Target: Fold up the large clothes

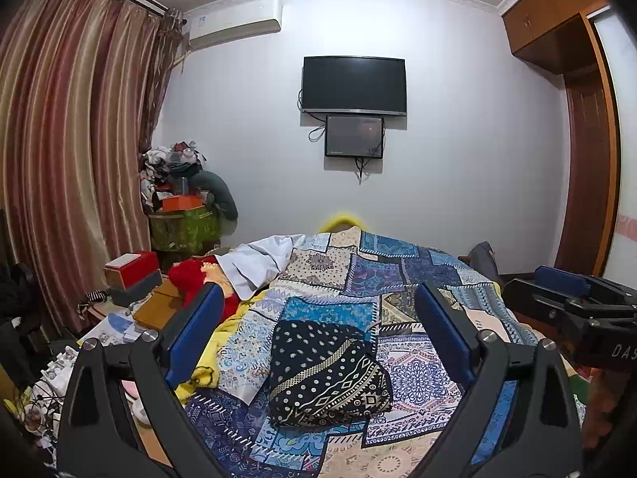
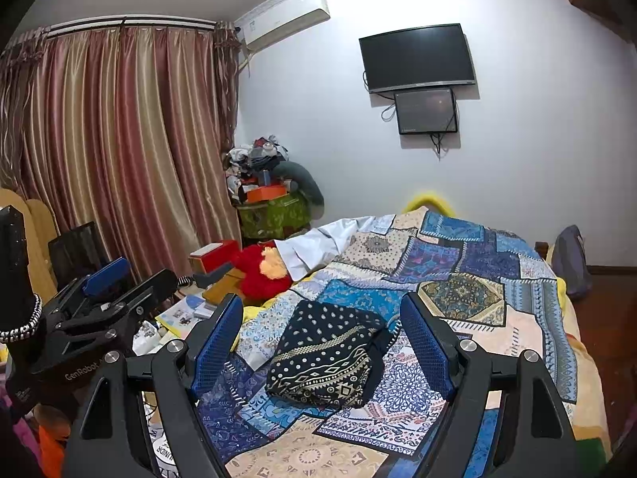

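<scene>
Your left wrist view alone shows the wooden wardrobe (image 1: 557, 12) at the far right, and your right gripper (image 1: 565, 290) pushing in from that edge, side-on. Your right wrist view alone shows a dark backpack (image 2: 573, 255) against the wall beyond the bed's right side, and your left gripper (image 2: 119, 283) at its left edge, with a beaded band beside it.

From left to right, the room has striped, satiny curtains (image 1: 67, 139), a heap of clutter on a green box (image 1: 185, 227), a red plush toy (image 2: 258, 271) and a white sheet (image 2: 318, 247), then two dark screens (image 1: 354, 107) on the pale wall. A white air conditioner (image 2: 286, 20) hangs near the ceiling.

The bed carries a patchwork quilt (image 1: 398, 271) in blue, cream and tan, softly rumpled.

The folded garment (image 1: 326, 374), dark navy with white dots and cream geometric bands, lies as a puffy packet on the quilt in front of both grippers. In each view its own gripper's blue ribbed pads (image 2: 217, 338) stand wide apart with the packet lying ahead of them, untouched; both tongs are released.
</scene>
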`<action>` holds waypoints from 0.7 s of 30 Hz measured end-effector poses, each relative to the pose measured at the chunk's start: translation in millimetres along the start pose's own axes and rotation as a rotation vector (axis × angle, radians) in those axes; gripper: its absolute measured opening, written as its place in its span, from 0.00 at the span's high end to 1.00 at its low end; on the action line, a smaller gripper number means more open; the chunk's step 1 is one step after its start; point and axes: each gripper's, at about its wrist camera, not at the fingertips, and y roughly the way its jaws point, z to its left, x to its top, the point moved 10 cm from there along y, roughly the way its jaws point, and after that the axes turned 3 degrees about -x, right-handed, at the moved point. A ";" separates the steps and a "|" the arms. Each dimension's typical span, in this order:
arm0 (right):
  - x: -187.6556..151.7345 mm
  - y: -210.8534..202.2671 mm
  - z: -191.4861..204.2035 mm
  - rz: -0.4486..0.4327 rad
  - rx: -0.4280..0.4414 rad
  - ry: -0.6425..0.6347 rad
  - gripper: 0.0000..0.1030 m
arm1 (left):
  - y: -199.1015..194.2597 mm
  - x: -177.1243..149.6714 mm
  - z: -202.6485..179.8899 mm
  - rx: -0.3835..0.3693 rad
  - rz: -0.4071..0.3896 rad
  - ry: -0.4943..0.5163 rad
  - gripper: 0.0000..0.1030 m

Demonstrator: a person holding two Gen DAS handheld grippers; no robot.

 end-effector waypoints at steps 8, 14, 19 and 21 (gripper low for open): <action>1.5 -0.6 -0.2 -0.004 -0.002 0.001 0.23 | 1.8 -2.1 0.0 -0.003 0.006 0.000 0.04; 2.0 -1.8 -0.8 -0.006 -0.001 0.001 0.23 | 2.3 -2.6 0.0 0.004 0.006 0.002 0.04; 3.4 -4.8 -1.4 -0.016 -0.005 0.001 0.23 | 4.0 -3.7 2.4 -0.002 0.011 0.005 0.04; 3.5 -6.0 -1.2 -0.019 -0.007 0.001 0.23 | 4.6 -3.9 2.8 -0.006 0.011 0.005 0.04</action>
